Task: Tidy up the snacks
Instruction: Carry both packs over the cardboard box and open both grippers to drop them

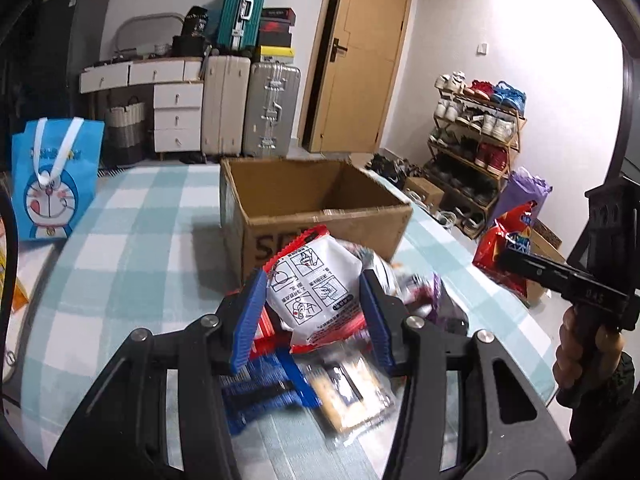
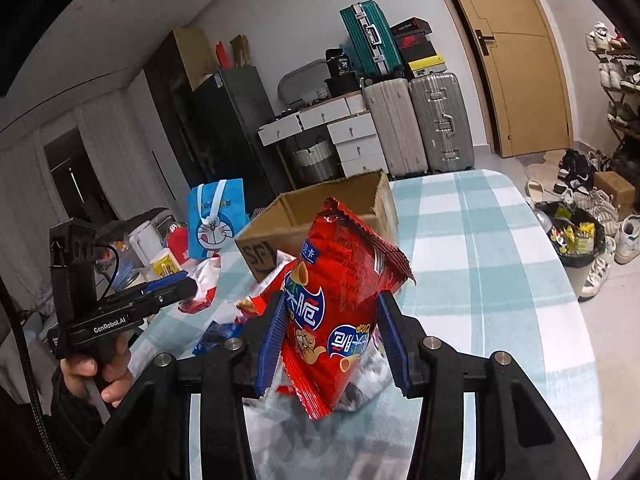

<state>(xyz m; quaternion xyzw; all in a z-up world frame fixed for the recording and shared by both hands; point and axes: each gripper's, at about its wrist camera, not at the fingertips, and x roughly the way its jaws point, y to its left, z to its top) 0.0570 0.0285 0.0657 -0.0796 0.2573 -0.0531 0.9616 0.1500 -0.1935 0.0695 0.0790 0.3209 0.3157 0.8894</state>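
left wrist: white packet (image 1: 310, 292) clamped | right wrist: red bag (image 2: 340, 320) clamped

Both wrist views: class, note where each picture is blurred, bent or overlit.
Left wrist view: loose snack packets under the white instruction-printed packet smear with motion blur; right wall glares white. Right wrist view: red glossy snack bag sharp with glints; wooden door bows from fisheye.

White pkt (image 1: 310, 288) & red chip bag (image 2: 340, 312) raised over snack pile (image 1: 340, 384), near box (image 1: 320, 200).
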